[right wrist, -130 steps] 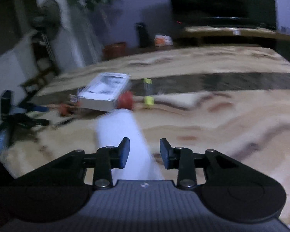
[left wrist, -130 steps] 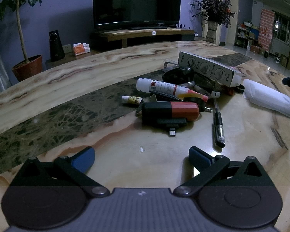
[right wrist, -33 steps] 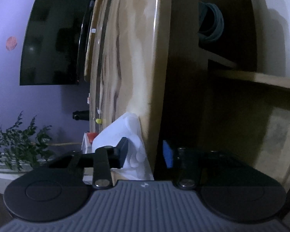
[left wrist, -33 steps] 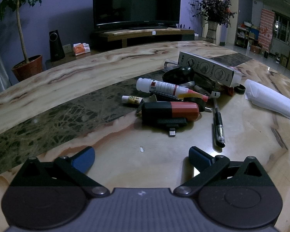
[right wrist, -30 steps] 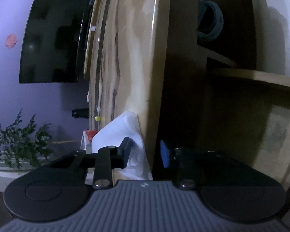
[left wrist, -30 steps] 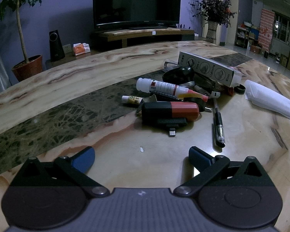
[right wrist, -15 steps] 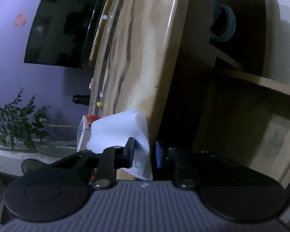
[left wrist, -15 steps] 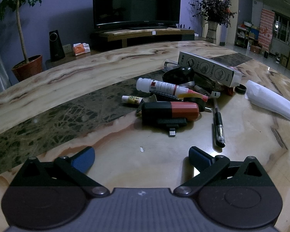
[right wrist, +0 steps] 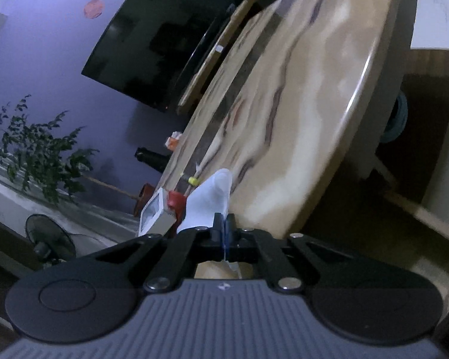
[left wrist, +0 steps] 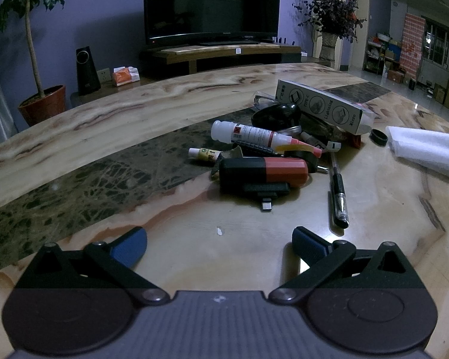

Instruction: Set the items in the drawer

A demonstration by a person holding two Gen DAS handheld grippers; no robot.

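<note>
While pinched, white foam sheet (right wrist: 212,200) extends beyond right hand-held gripper (right wrist: 224,233).

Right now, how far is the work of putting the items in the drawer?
Nothing shows as stored yet. In hand: the right gripper is shut on the white foam sheet at the table edge. Left: the pile, including the glue bottle, pen and box; the left gripper is open.

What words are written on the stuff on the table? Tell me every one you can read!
"TYPE-C", "Lightning", "Micro": on the side of the long grey box.
White glue bottle: label print too small to read.
Small white tube: print too small to read.
TV brand mark: too small to read.
</note>
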